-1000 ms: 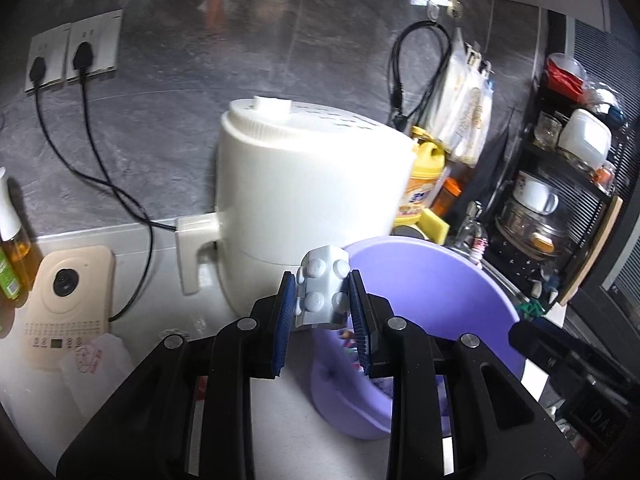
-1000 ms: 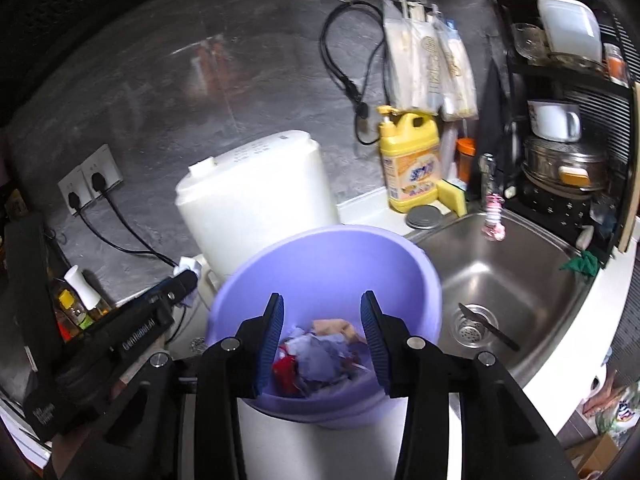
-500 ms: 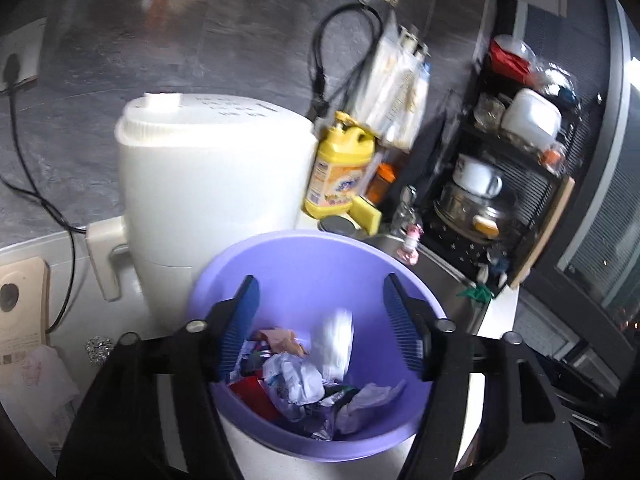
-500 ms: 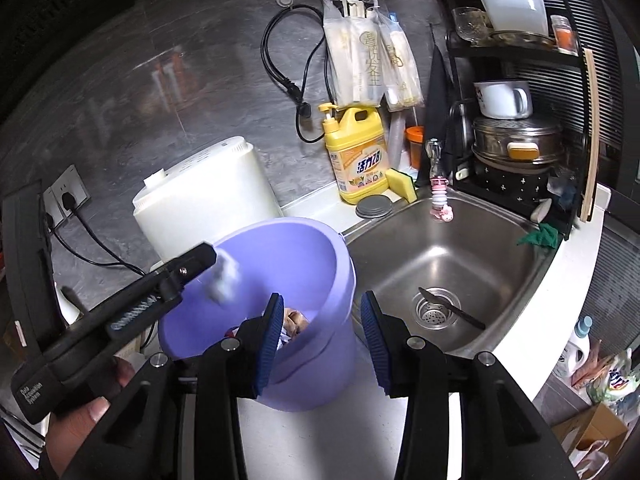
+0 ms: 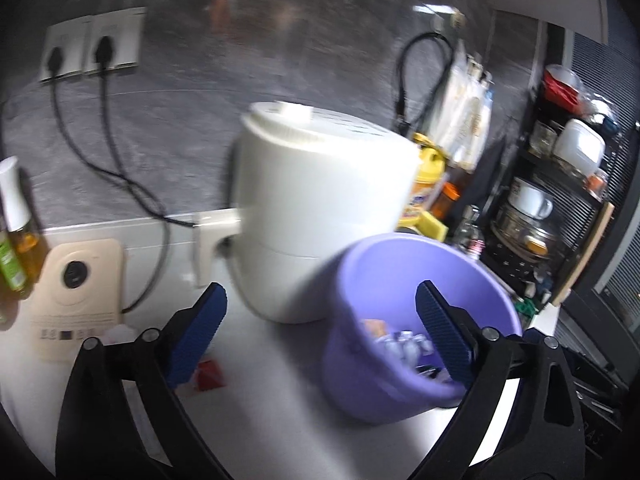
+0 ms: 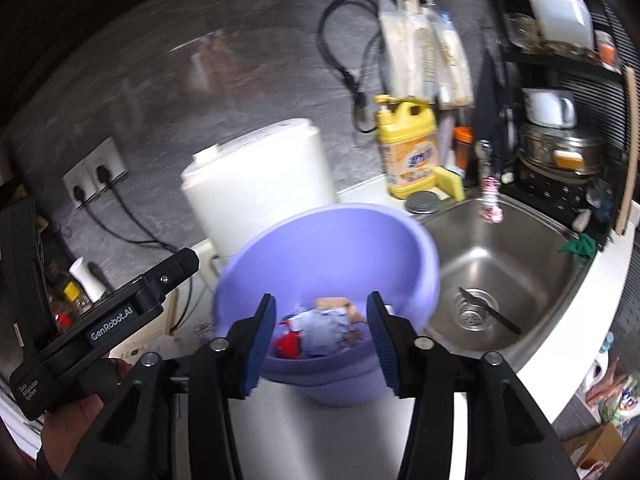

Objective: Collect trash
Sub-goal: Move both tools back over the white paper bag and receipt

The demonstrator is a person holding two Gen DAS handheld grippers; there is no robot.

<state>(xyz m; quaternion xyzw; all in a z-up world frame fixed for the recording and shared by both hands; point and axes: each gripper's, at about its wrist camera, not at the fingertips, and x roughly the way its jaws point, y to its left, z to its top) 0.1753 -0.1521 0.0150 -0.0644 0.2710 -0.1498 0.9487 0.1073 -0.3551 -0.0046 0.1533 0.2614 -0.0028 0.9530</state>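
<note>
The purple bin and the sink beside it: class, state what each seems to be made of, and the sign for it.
Purple bin: probably plastic, matte, with even colour, soft sheen and a smooth moulded rim. Sink: likely stainless steel, brushed, grey with streaky metallic reflections.

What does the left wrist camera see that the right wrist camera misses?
Only the left wrist view shows a small red scrap on the counter beside the open left tongs. Only the right wrist view shows the sink and the right tongs. Both show the purple basin of trash and the white appliance.
</note>
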